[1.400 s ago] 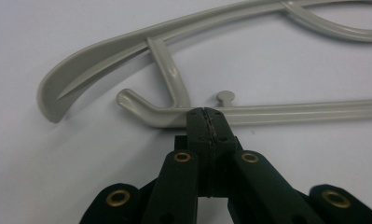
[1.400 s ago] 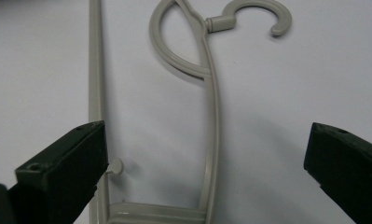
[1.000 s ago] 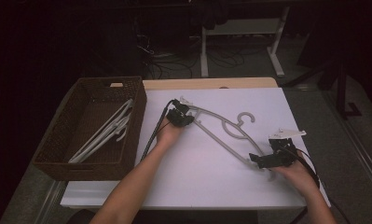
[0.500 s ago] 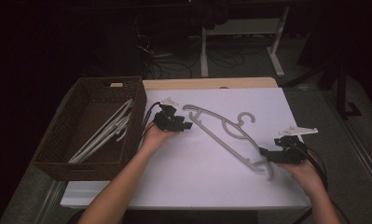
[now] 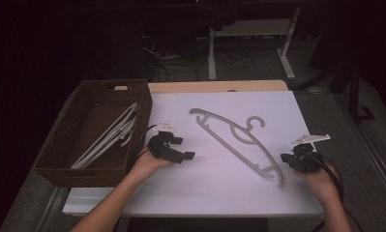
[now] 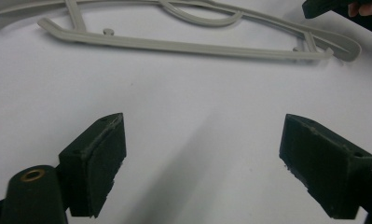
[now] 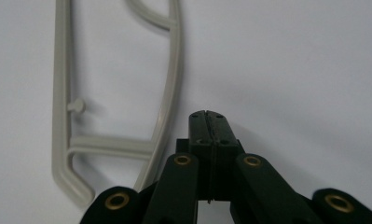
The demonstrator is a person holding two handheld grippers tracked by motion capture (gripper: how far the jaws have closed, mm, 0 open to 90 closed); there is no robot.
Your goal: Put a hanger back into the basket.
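A grey plastic hanger (image 5: 229, 143) lies flat and diagonal on the white table (image 5: 205, 193), with nothing holding it. My left gripper (image 5: 185, 148) hovers to its left, near the basket, with its jaws wide open and empty. In the left gripper view the gripper (image 6: 202, 163) faces the hanger (image 6: 174, 45) across bare table. My right gripper (image 5: 285, 158) sits just right of the hanger's lower end. In the right gripper view this gripper (image 7: 206, 116) is shut with its jaws pressed together on nothing, and the hanger's end (image 7: 167, 93) is just to its left.
A dark wicker basket (image 5: 142, 104) stands on the table's left side with several white hangers (image 5: 108, 137) inside. The other hand's gripper tip (image 6: 323, 7) shows at the top right of the left gripper view. Dark floor, cables and a desk frame lie beyond the table.
My left gripper has come off the hanger's upper end and drawn back toward the basket, opening. My right gripper has slid right, off the lower end. The hanger has barely moved.
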